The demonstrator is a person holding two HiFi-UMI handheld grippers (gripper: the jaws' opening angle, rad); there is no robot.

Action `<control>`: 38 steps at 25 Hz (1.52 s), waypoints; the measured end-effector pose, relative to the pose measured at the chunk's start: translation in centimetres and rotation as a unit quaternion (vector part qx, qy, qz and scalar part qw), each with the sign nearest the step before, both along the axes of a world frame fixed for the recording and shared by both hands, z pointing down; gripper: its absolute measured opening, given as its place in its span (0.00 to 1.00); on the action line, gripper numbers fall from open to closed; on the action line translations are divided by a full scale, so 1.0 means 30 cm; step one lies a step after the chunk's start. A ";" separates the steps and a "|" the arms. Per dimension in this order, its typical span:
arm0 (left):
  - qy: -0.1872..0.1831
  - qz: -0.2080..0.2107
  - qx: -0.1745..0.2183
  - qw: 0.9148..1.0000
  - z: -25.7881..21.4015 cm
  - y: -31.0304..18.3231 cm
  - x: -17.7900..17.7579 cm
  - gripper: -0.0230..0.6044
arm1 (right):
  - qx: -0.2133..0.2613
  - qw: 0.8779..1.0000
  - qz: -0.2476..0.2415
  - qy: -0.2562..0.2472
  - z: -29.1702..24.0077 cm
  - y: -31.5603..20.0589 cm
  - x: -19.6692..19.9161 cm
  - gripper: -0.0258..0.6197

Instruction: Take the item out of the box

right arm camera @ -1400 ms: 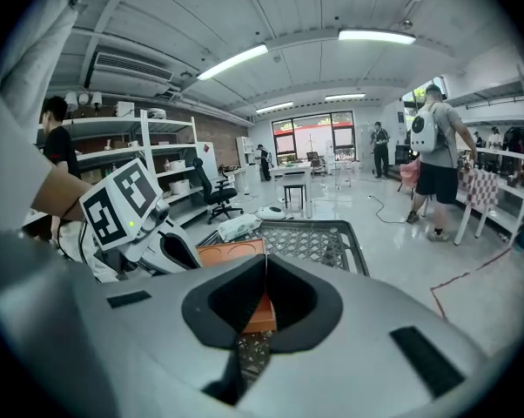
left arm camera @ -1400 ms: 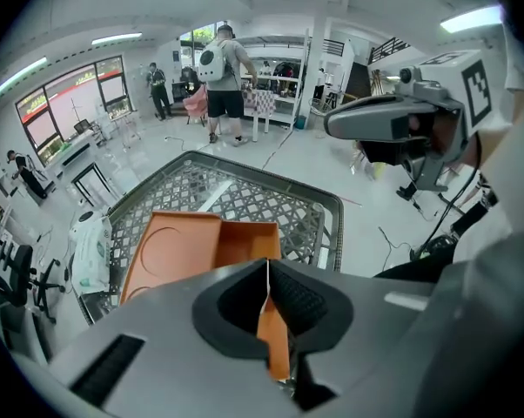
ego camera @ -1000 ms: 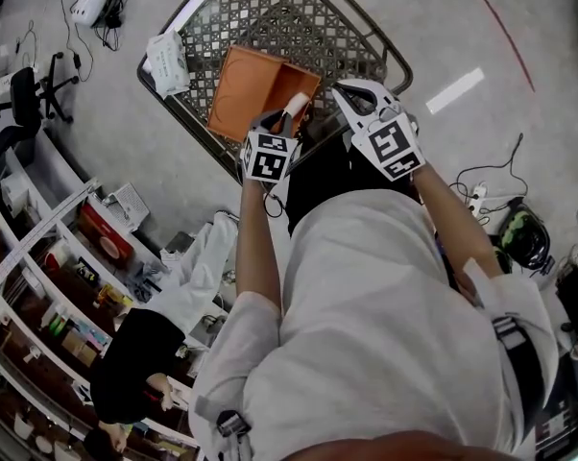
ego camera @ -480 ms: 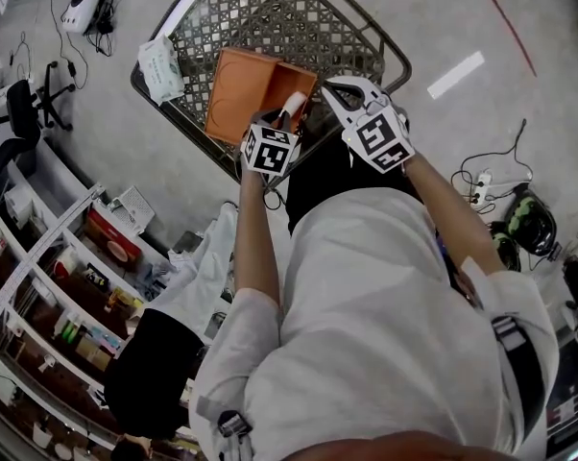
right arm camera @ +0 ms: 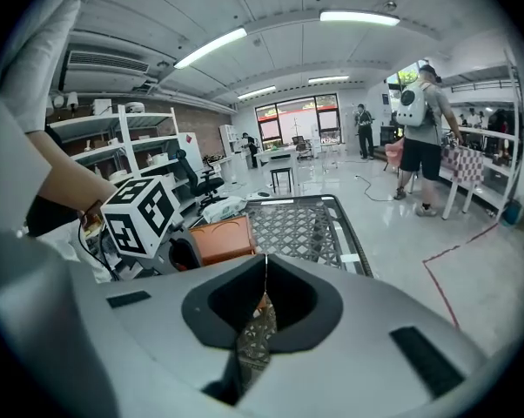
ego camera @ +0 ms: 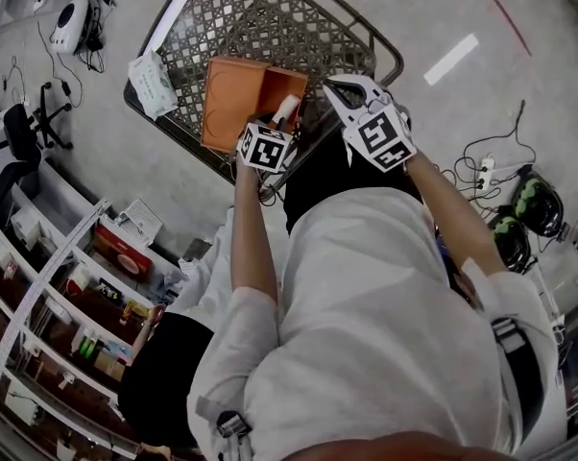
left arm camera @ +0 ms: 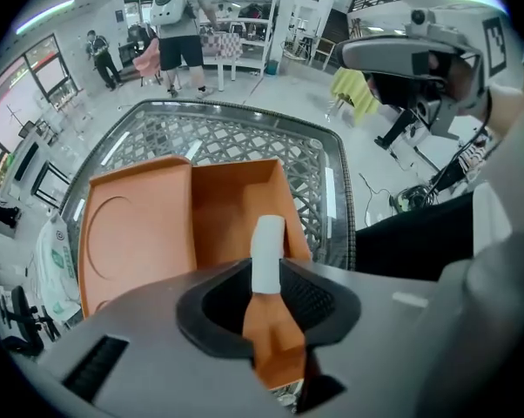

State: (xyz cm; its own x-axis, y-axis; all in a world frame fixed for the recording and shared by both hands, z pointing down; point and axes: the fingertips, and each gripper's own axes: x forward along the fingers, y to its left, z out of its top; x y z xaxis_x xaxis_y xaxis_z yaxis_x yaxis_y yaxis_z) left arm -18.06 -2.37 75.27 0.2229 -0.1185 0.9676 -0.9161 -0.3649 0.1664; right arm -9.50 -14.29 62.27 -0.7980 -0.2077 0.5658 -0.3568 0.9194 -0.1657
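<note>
My left gripper point(left arm camera: 267, 277) has just been opening its jaws. They now stand apart with the white item point(left arm camera: 268, 249) upright between them, and the pads do not press on it. The item stands at the near wall of the orange box point(left arm camera: 136, 233) in the cart point(left arm camera: 245, 142), with its lower end hidden. Judgement: removal is not done and a fresh grip is required. My right gripper point(right arm camera: 264, 277) is closed and empty.

Seen from above, the box's point(ego camera: 233, 104) near corner and cart's point(ego camera: 270, 17) near rim are hidden.
</note>
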 end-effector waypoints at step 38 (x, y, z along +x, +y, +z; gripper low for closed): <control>-0.009 0.084 -0.100 0.991 0.119 0.041 0.043 0.21 | -0.006 0.998 0.060 0.009 0.021 -0.029 0.163 0.05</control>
